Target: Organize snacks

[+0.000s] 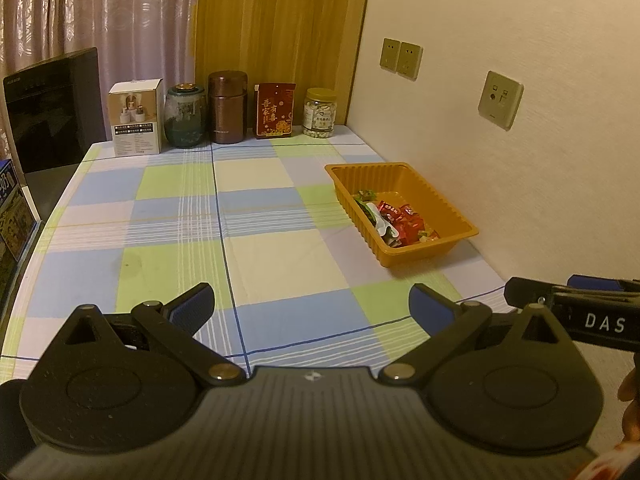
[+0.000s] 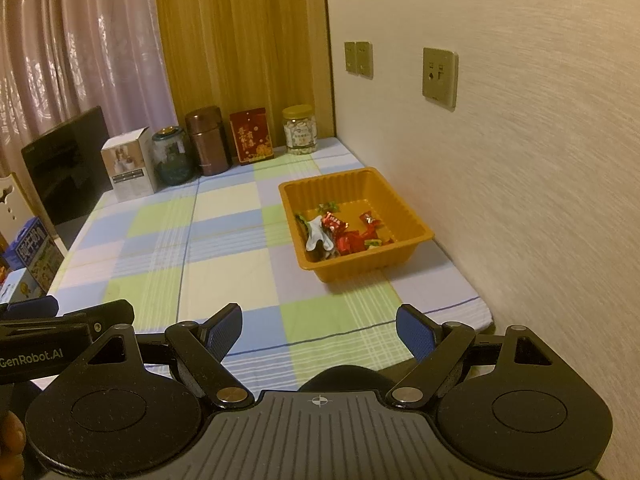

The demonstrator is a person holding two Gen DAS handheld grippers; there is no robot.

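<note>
An orange plastic tray (image 1: pixel 448 208) stands on the checked tablecloth by the right wall; it also shows in the right wrist view (image 2: pixel 412 224). Several wrapped snacks (image 1: pixel 400 220) lie in its near part: red, green and white packets (image 2: pixel 344 232). My left gripper (image 1: pixel 312 308) is open and empty, hovering over the near table, left of and nearer than the tray. My right gripper (image 2: pixel 320 332) is open and empty, over the table's front edge, nearer than the tray. The right gripper's side shows at the right of the left wrist view (image 1: pixel 576 312).
Along the back stand a white box (image 1: pixel 136 120), a glass jar (image 1: pixel 186 116), a brown canister (image 1: pixel 228 108), a red box (image 1: pixel 275 110) and a nut jar (image 1: pixel 319 114). A black appliance (image 1: pixel 52 112) and blue cartons (image 2: pixel 34 252) sit at the left. The wall runs along the right.
</note>
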